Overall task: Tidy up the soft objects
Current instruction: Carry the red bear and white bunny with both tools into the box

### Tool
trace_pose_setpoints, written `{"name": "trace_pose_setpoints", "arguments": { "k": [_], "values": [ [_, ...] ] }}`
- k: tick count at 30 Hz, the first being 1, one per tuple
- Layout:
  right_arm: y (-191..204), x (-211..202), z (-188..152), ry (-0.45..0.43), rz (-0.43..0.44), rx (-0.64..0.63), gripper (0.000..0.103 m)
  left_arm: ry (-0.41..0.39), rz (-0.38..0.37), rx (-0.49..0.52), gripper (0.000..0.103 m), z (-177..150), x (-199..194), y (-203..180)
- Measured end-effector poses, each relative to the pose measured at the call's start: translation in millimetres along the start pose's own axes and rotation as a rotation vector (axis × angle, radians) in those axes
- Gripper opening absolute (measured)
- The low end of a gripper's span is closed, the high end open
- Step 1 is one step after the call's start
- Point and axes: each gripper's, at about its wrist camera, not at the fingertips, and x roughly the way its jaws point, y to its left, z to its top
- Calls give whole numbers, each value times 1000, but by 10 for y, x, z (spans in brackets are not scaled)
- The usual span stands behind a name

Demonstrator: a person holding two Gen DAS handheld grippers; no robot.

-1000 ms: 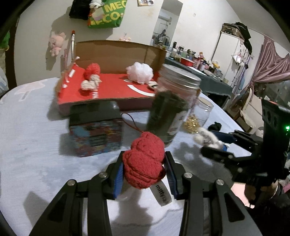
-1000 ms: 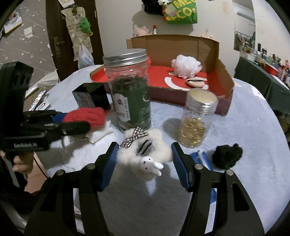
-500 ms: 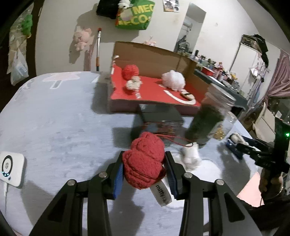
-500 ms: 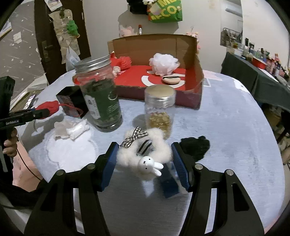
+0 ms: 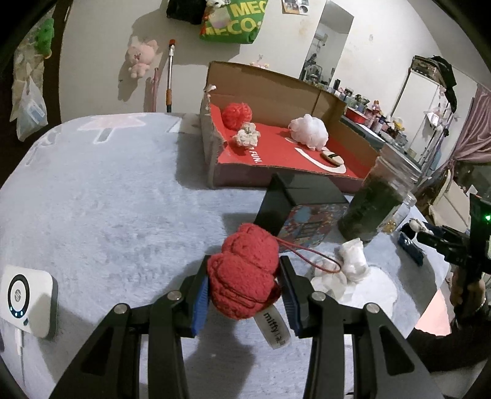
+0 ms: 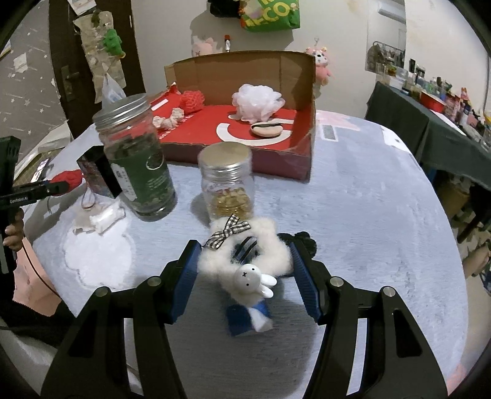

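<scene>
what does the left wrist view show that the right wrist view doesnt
Only the left wrist view: a white rounded device with a ring display on the table's near left.
Only the right wrist view: a black fuzzy scrunchie behind the right gripper, which clamps a white fluffy scrunchie with a rabbit charm.
Both: the red-lined cardboard box and the left gripper gripping a red knitted plush.

Room looked pretty lived-in. Off-white wall (image 5: 92,61) had a green bag (image 5: 233,21) hanging up top and a pink plush (image 5: 139,58) pinned on it. Dark door (image 6: 61,61) stood on the left with starry wallpaper (image 6: 27,89) beside it. A cluttered side table with dark green cloth (image 6: 408,122) sat on the right, a pink curtain (image 5: 472,135) past it. Lighting was dim.
</scene>
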Motion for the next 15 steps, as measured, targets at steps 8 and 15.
{"name": "trace_pose_setpoints", "arguments": {
  "k": [8, 15],
  "values": [
    [-145, 34, 48, 18, -31, -5, 58, -9, -4, 56, 43, 86, 30, 106],
    [-266, 105, 146, 26, -67, -66, 58, -23, -25, 133, 43, 216, 71, 146]
  ]
}}
